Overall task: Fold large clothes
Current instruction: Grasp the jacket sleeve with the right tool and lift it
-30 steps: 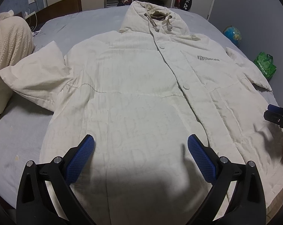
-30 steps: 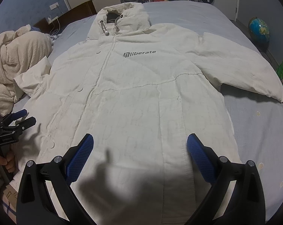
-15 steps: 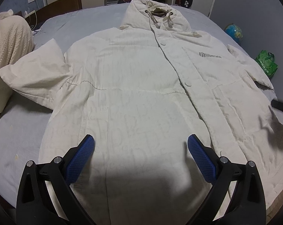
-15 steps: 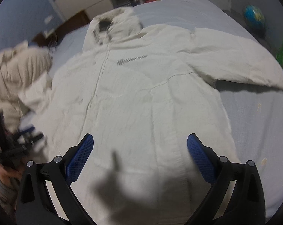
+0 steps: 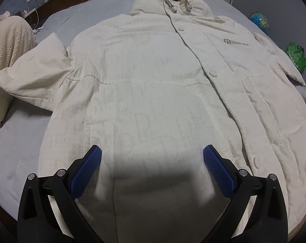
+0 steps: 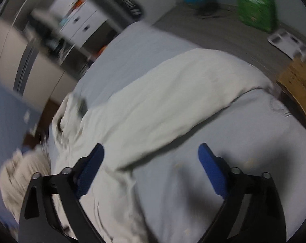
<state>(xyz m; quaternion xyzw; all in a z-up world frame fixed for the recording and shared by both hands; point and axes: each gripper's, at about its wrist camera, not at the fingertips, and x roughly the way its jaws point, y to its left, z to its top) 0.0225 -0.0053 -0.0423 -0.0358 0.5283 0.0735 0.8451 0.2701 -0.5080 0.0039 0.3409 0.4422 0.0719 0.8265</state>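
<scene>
A large cream hooded coat (image 5: 153, 85) lies spread flat, front up, on a grey bed (image 5: 21, 133). Its hood points away from me and both sleeves stretch out sideways. My left gripper (image 5: 152, 158) is open and empty above the coat's lower front. My right gripper (image 6: 150, 156) is open and empty, tilted over the coat's right sleeve (image 6: 173, 101) and the bare sheet beside it. The right wrist view is blurred by motion.
A cream knitted blanket (image 5: 9, 46) is heaped at the bed's left edge. A green bag (image 5: 296, 55) and a globe (image 5: 259, 19) stand on the floor to the right. A wooden headboard (image 5: 61, 0) and cabinets are behind. A cardboard box (image 6: 296, 83) lies beyond the bed's right edge.
My right gripper has swung fast to the right, from over the coat's body to over the right sleeve. My left gripper has barely moved. Both stay open.
</scene>
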